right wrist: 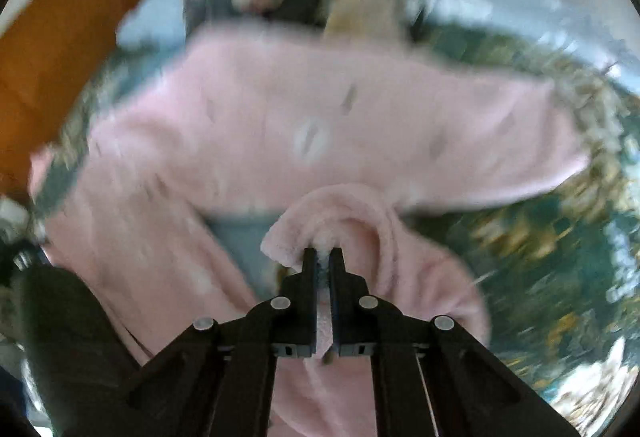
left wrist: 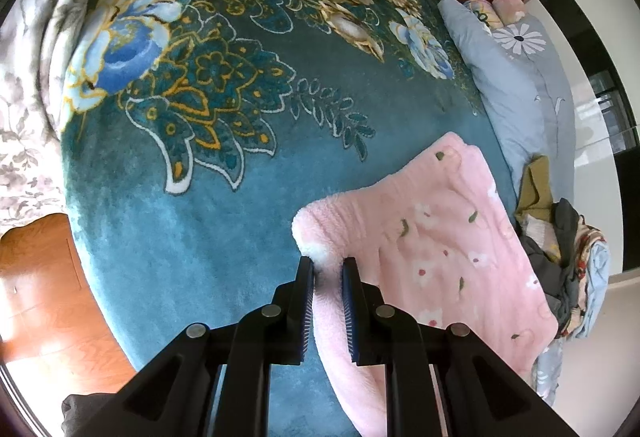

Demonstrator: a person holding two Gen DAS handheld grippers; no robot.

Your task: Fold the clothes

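My left gripper (left wrist: 329, 266) stands a little open, its 2 ribbed blue pads astride the thick rolled edge of the pink fleece garment (left wrist: 432, 249); I cannot tell whether they pinch it. The fleece is plush, printed with small white flowers, and lies partly folded on the teal floral blanket (left wrist: 192, 165), near the bed's right side. My right gripper (right wrist: 323, 254) is nearly closed, clamped on a curled fleece fold of the same garment (right wrist: 280, 125), which spreads wide and blurred ahead. Left of the garment the short-piled blanket runs flat and bare toward the wooden footboard edge (left wrist: 36, 277). A rumpled clothes heap (left wrist: 560, 237) crowds the right edge beside a grey-blue pillow (left wrist: 516, 93).
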